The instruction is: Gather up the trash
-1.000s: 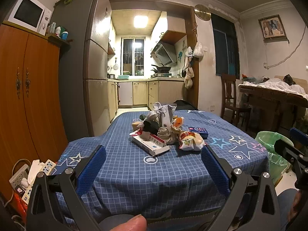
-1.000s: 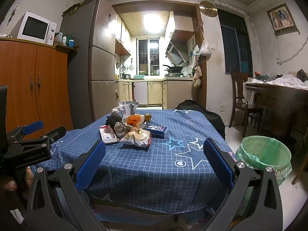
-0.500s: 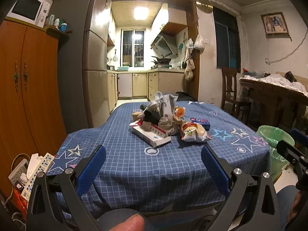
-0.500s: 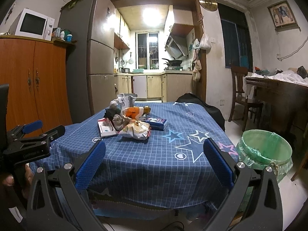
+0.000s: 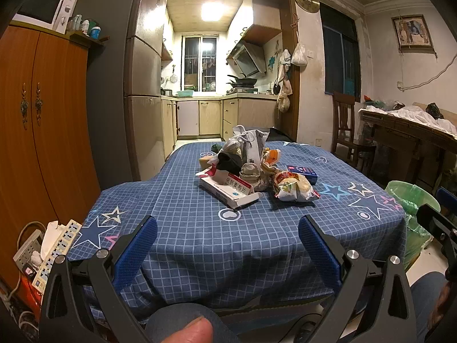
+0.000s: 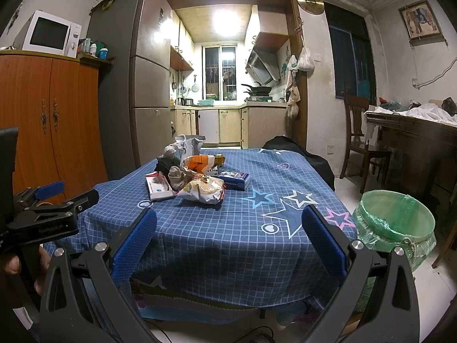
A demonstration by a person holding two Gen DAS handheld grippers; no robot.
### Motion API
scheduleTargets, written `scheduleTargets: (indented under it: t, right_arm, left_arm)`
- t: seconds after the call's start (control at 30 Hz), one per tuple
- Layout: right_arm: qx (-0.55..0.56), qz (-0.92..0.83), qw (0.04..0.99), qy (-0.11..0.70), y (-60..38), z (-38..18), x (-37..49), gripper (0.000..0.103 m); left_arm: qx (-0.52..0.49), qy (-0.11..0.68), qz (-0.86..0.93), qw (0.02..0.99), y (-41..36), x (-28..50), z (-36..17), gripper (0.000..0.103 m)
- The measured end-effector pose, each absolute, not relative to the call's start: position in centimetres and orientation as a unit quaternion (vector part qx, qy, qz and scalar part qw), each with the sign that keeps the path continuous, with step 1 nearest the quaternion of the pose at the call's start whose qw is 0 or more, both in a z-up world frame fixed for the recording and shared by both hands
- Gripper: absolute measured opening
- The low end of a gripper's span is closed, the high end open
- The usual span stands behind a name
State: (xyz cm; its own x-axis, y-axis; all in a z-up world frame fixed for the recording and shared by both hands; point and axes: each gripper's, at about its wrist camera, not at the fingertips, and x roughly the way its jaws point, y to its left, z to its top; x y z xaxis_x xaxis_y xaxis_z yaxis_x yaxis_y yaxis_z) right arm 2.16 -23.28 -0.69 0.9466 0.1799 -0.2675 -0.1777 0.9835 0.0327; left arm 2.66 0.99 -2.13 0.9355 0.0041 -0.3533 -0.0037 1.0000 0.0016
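Note:
A heap of trash (image 5: 251,168) lies in the middle of the table with the blue checked cloth (image 5: 200,228): a white and red box (image 5: 228,190), a crumpled snack bag (image 5: 294,190), a blue box (image 5: 302,171), wrappers and a grey bag. The heap also shows in the right wrist view (image 6: 197,177). A bin with a green liner (image 6: 395,223) stands on the floor right of the table. My left gripper (image 5: 228,225) is open and empty at the table's near edge. My right gripper (image 6: 228,217) is open and empty, further right.
An orange cupboard (image 5: 42,131) with a microwave stands on the left, a grey fridge (image 5: 142,85) behind it. Power strips (image 5: 48,254) lie low on the left. A wooden chair (image 6: 360,137) and a cluttered dark table (image 6: 414,140) stand on the right. The kitchen lies behind.
Both grippers have moved nearer the table and a little up, so the trash heap looks larger. Both stay open and empty.

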Motion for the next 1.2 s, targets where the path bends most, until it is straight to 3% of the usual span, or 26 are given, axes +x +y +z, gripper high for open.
scheduleTargets:
  t: [0.9,1.2]
  right_arm:
    - [-0.002,0.097,0.985,0.144,-22.7,-1.1,2.1,0.098]
    - [-0.004,0.147,0.970,0.192,-21.6,-1.5,6.3,0.098]
  left_arm:
    - [0.006,0.191,-0.001,0.982,0.5,2.8,-2.7,0.098]
    - [-0.016,0.232,0.002,0.973,4.2,8.8,-3.0,0.098]
